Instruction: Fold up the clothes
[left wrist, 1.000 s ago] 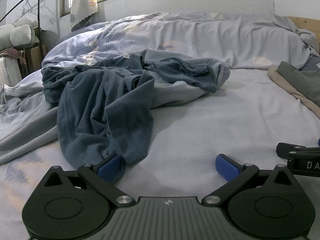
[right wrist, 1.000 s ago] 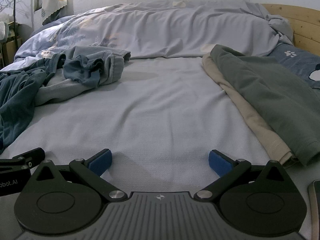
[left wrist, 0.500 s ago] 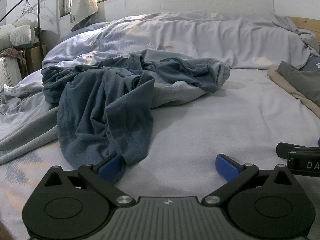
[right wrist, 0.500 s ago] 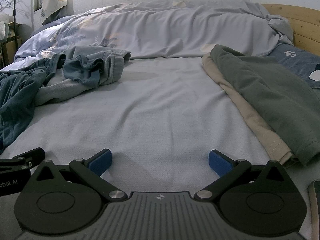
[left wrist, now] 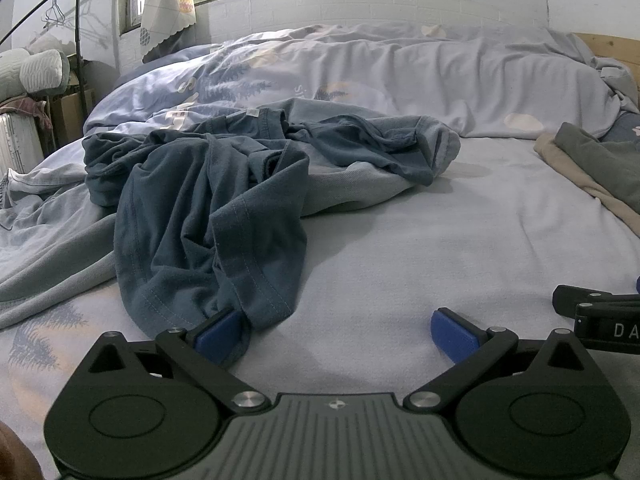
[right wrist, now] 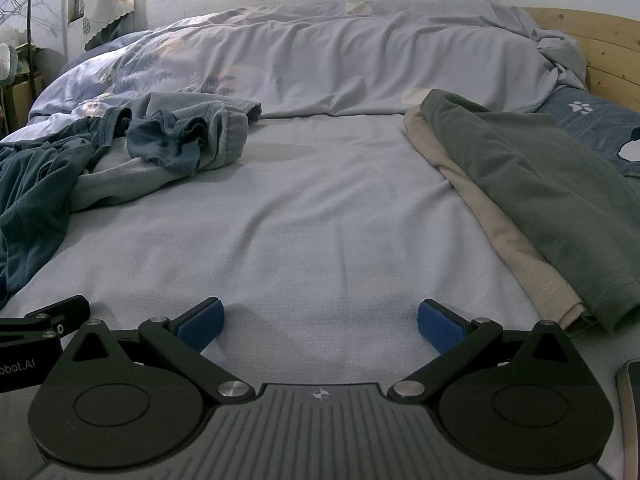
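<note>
A crumpled dark blue T-shirt lies on the bed's left half, and it shows at the left edge of the right wrist view. Its near hem touches the left finger of my left gripper, which is open and low over the sheet. A lighter blue garment is bunched behind the T-shirt, seen also as a blue-grey heap. My right gripper is open above bare sheet. A folded grey-green garment lies on a beige one at the right.
A rumpled pale duvet fills the far side of the bed. A wooden headboard stands at the right, with a paw-print pillow below it. A clothes rail and bundles are at the far left. A flat device edge lies near right.
</note>
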`<state>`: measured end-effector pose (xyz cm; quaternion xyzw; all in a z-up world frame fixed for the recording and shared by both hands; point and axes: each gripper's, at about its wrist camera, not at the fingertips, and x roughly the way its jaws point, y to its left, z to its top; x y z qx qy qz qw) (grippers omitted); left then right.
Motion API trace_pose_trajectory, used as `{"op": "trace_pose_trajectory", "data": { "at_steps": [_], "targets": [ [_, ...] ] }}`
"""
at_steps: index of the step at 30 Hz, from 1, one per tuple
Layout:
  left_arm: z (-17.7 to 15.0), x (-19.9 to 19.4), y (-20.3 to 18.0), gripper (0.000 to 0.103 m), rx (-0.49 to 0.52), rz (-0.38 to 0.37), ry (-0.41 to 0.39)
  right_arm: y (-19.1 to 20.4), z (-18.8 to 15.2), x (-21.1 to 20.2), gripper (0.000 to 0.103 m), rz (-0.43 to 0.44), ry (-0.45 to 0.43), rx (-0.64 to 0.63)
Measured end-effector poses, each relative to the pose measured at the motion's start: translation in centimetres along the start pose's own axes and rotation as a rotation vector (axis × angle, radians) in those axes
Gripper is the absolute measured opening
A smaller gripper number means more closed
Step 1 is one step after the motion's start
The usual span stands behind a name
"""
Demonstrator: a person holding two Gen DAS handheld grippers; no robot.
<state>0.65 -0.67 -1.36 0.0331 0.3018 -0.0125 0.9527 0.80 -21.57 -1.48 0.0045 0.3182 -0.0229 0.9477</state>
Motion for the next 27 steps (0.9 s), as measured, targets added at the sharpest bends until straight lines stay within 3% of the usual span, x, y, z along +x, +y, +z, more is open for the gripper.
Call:
{"op": "trace_pose_trajectory", "data": {
  "at_steps": [27],
  "targets": [
    [-0.05,-0.04,0.15,0.103,-0.011,-0.009,-0.003,-0.06,0.02,0.03,0.103,0.002,0.000,0.000]
  ]
}}
